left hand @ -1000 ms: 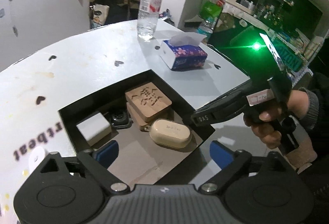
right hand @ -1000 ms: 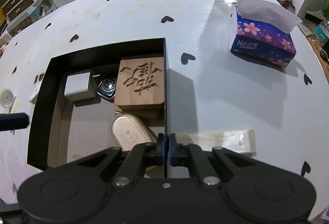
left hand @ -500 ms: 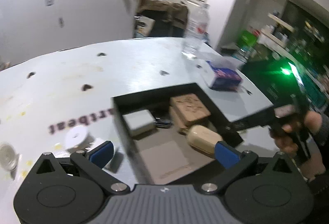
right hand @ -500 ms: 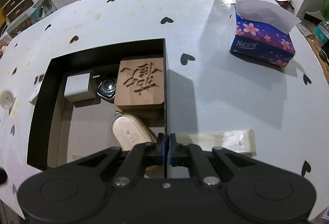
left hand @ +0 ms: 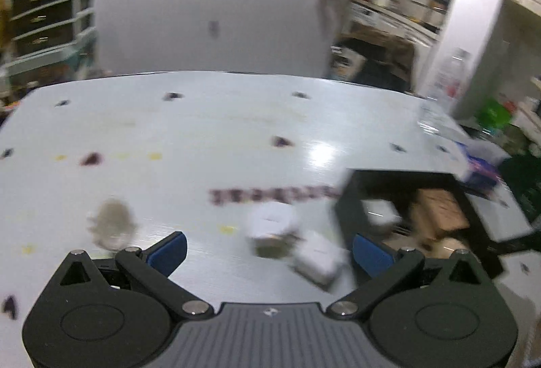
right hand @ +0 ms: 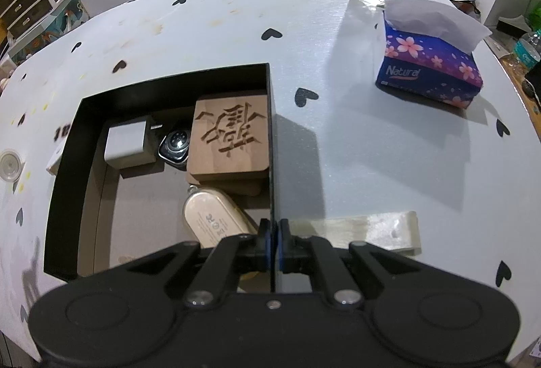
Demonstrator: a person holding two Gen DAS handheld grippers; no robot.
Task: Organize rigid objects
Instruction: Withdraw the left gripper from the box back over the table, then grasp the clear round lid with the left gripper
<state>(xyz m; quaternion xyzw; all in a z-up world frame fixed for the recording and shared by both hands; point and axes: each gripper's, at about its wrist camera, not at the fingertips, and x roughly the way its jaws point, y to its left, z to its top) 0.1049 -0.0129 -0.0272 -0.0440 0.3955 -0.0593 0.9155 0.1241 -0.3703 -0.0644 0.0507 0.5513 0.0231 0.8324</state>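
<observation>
The black box (right hand: 162,87) is steadied on the tabletop (right hand: 338,148): its right wall is clamped between the pads of the right gripper (right hand: 272,244). A white cube (right hand: 128,145), a carved wooden block (right hand: 230,135) and a beige oval case (right hand: 213,219) are already held inside. The left gripper (left hand: 268,249) is spread wide and empty; two blurred white pieces, a round one (left hand: 272,219) and a boxy one (left hand: 318,258), lie at its twelve and one o'clock, just outside the box. A pickup appears to be in hand; lowering over one piece and closing is called for next.
</observation>
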